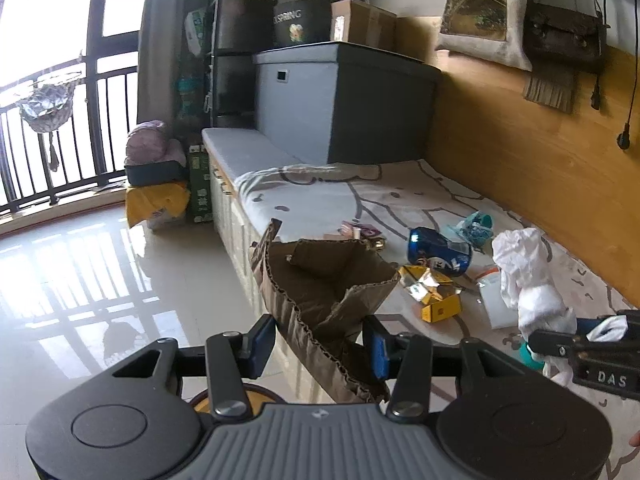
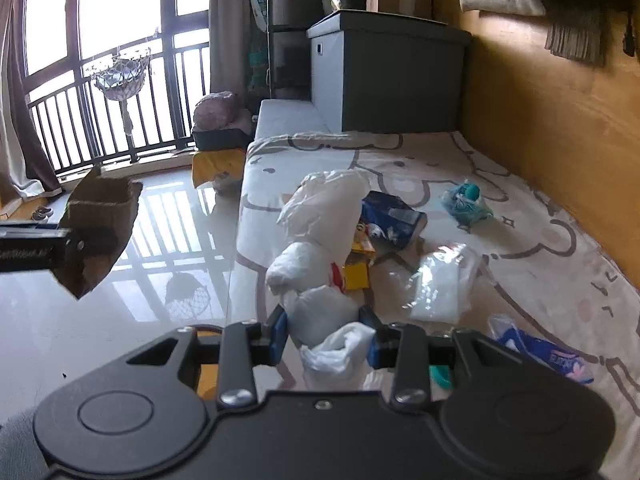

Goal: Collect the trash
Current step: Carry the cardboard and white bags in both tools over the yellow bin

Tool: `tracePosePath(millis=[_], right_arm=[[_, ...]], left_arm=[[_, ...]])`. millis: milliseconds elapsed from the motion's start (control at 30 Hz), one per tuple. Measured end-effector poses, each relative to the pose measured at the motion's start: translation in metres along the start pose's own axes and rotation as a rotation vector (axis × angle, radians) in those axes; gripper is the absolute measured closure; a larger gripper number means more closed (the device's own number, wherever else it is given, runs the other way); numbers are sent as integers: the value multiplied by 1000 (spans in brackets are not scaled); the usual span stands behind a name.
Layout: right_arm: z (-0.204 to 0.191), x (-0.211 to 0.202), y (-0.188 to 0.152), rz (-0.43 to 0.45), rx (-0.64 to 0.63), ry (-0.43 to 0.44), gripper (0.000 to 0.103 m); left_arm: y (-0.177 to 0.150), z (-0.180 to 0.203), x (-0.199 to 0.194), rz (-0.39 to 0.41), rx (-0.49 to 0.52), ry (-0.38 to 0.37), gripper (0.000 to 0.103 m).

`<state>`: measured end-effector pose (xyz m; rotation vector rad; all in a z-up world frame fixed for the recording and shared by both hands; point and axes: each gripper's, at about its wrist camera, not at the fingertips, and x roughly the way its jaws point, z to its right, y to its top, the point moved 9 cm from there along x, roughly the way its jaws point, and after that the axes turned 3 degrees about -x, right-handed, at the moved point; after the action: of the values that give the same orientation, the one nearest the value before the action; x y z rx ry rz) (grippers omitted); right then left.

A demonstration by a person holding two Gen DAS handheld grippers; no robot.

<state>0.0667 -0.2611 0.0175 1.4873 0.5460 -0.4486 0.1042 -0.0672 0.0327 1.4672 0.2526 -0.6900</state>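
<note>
My left gripper point(image 1: 318, 344) is shut on a torn piece of brown cardboard point(image 1: 324, 280), held above the edge of the mat; it also shows in the right wrist view point(image 2: 98, 228). My right gripper point(image 2: 326, 336) is shut on a crumpled white plastic bag point(image 2: 320, 248), seen in the left wrist view point(image 1: 528, 280) too. On the patterned mat point(image 2: 520, 200) lie a crushed blue can point(image 1: 438, 250), a yellow wrapper box point(image 1: 434, 294), a clear plastic bag point(image 2: 444, 284), a teal wrapper point(image 2: 466, 200) and a blue-pink packet point(image 2: 548, 354).
A grey storage box point(image 1: 344, 100) stands at the far end of the mat, with a cardboard carton point(image 1: 362, 24) on top. A wooden wall panel point(image 1: 540, 184) runs along the right. Shiny tiled floor point(image 1: 100, 264) lies to the left, with balcony railings point(image 1: 52, 128) beyond.
</note>
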Motion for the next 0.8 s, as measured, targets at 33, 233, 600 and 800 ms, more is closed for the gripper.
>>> tracePosePath(millis=[33,233,600,800], right_arm=[[-5,1,2,1,1,11,65],[-35,14,12,-8,-8,44,65],[-98,49,25,-37,-42,88,65],[-127,87,26,-87,-44,108,65]], left_arm=[[0,-4,-2,-1,-4,6,54],[1,-27,-9,-4,-19,44,54],[-5,-80,-5,-26,-59,107,54],[-11,-112,15,-52,-92,126,54]])
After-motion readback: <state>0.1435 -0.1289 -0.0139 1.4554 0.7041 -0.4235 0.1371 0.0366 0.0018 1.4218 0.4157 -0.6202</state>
